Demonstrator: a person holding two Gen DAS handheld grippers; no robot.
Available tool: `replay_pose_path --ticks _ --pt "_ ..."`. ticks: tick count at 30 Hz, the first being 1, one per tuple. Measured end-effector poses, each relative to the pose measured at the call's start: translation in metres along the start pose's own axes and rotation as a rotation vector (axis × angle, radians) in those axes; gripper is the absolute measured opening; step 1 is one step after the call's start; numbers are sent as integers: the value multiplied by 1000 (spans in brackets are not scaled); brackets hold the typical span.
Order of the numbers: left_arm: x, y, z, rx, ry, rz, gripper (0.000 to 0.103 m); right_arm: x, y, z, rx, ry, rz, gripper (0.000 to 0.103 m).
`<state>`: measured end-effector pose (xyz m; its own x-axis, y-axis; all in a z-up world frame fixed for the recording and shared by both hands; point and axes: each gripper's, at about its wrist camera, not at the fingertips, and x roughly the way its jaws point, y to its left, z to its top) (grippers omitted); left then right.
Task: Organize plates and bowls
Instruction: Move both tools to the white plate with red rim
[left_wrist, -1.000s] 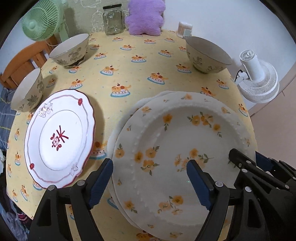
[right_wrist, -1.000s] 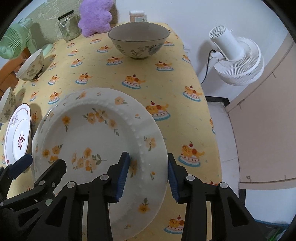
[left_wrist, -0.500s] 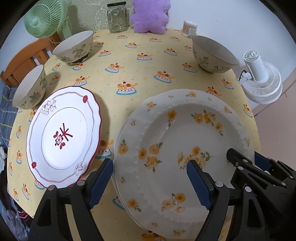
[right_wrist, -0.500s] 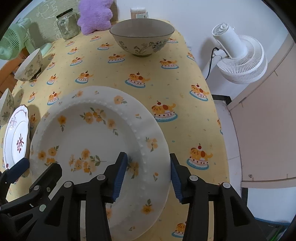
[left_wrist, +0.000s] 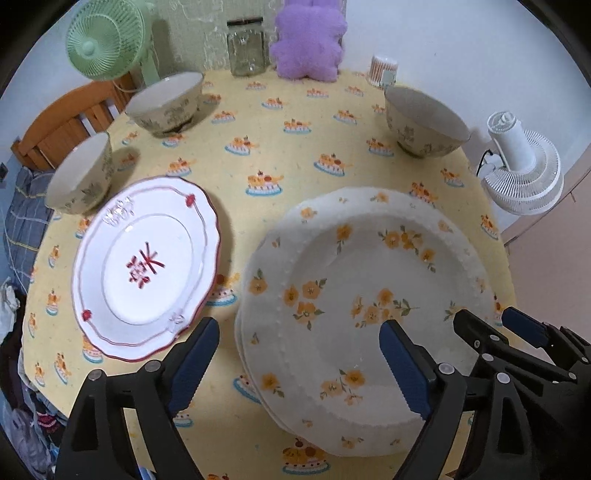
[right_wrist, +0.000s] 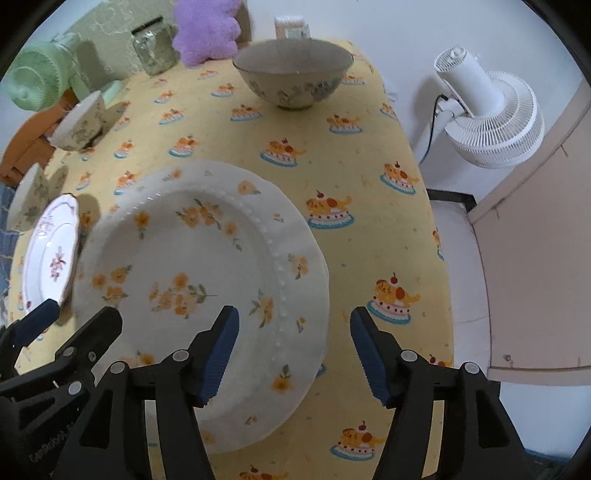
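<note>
A white plate with orange flowers (left_wrist: 365, 299) lies on top of a like plate near the table's front right; it also shows in the right wrist view (right_wrist: 192, 280). A red-rimmed white plate (left_wrist: 147, 266) lies to its left. Three patterned bowls stand apart: one at the far right (left_wrist: 424, 125), one at the far left (left_wrist: 166, 103), one at the left edge (left_wrist: 81, 177). My left gripper (left_wrist: 295, 365) is open over the stack's near left rim. My right gripper (right_wrist: 293, 350) is open over the stack's near right rim.
The table wears a yellow cloth (left_wrist: 266, 147). At the back stand a glass jar (left_wrist: 246, 48), a purple plush (left_wrist: 308, 40) and a small cotton-swab tub (left_wrist: 384, 70). A green fan (left_wrist: 107, 40) and a wooden chair (left_wrist: 62, 125) stand left, a white fan (left_wrist: 521, 166) right.
My right gripper has opened and let go of the flowered plate, which now rests on the stack. Both grippers have drawn back and up a little.
</note>
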<state>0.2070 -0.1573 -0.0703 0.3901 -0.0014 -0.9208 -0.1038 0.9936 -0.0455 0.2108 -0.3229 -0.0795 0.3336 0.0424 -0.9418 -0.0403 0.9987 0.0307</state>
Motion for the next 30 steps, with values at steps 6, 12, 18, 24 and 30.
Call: replay_pose_path --ticks 6,12,18,24,30 --pt "-17 14 0 -23 -40 -31 91 -24 9 3 -6 -53 27 66" --pt "-28 39 2 -22 -70 -45 91 -43 34 5 -16 -106 23 66" --pt "-36 73 9 3 -92 -60 91 -55 71 4 -13 -124 -17 66" --pt "-42 120 16 31 -96 -81 91 -64 113 5 47 -129 -5 66" --pt "-40 166 21 41 -99 -106 91 -63 158 8 86 -117 -27 66"
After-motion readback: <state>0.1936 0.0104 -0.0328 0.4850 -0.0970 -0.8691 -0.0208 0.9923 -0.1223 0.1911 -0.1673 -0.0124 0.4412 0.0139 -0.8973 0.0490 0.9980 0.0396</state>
